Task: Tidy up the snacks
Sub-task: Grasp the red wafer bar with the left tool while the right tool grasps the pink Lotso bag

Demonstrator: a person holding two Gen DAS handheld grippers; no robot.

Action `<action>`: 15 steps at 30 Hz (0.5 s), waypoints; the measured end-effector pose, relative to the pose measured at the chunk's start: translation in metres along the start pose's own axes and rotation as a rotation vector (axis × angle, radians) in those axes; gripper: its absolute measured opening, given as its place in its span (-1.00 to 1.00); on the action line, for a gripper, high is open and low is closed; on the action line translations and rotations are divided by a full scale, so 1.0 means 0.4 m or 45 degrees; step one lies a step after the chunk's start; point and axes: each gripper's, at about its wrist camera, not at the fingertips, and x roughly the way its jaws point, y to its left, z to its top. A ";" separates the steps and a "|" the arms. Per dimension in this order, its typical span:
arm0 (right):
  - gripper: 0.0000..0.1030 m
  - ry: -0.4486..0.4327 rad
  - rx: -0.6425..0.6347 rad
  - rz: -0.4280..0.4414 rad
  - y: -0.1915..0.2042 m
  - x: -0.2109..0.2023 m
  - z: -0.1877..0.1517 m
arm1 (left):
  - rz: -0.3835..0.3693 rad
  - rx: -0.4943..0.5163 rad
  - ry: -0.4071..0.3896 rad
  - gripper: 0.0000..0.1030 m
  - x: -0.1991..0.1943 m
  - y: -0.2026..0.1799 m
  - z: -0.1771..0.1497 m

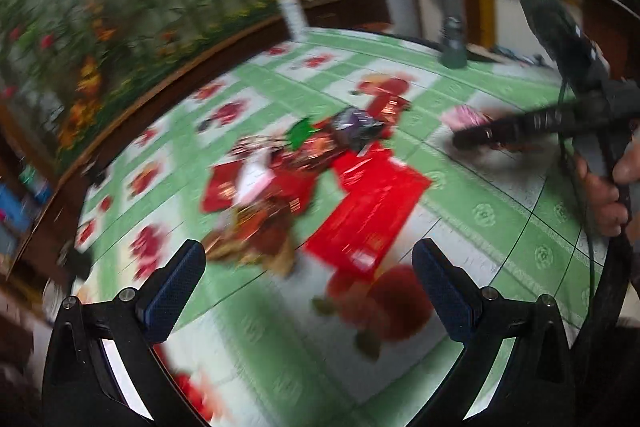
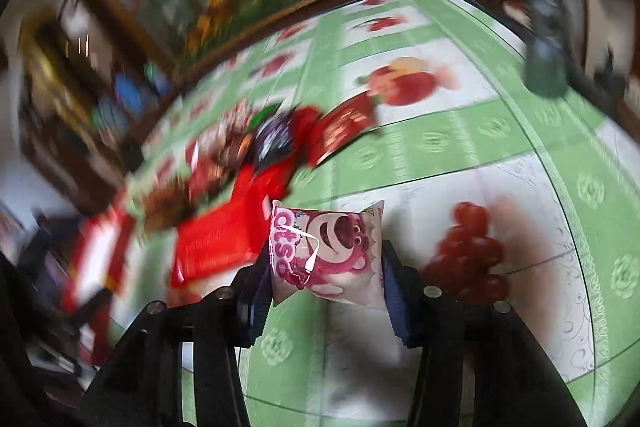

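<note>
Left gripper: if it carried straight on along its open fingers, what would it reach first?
Probably the large red snack packet, lying flat on the tablecloth directly ahead of the open left gripper. The heap of snack packets sits just left of that line. Motion blur leaves depth uncertain.

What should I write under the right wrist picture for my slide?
Right gripper pinches a pink bear snack packet above the green fruit tablecloth, beside a blurry snack pile.

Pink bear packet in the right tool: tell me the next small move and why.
Probably carry the pink bear packet clear of the snack pile and set it down on a bare patch of the tablecloth. The right tool is already clamped on it, while the left tool is open and empty near the pile.
</note>
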 end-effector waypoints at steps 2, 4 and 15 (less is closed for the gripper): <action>-0.02 -0.019 0.039 0.021 -0.014 -0.006 0.005 | -0.071 0.024 0.037 1.00 0.039 -0.009 0.021; -0.02 -0.035 0.039 0.016 -0.009 -0.009 0.011 | -0.152 0.054 0.070 1.00 0.072 -0.015 0.040; -0.01 -0.027 0.078 0.058 -0.025 0.001 0.018 | -0.316 0.293 0.327 1.00 0.192 -0.066 0.062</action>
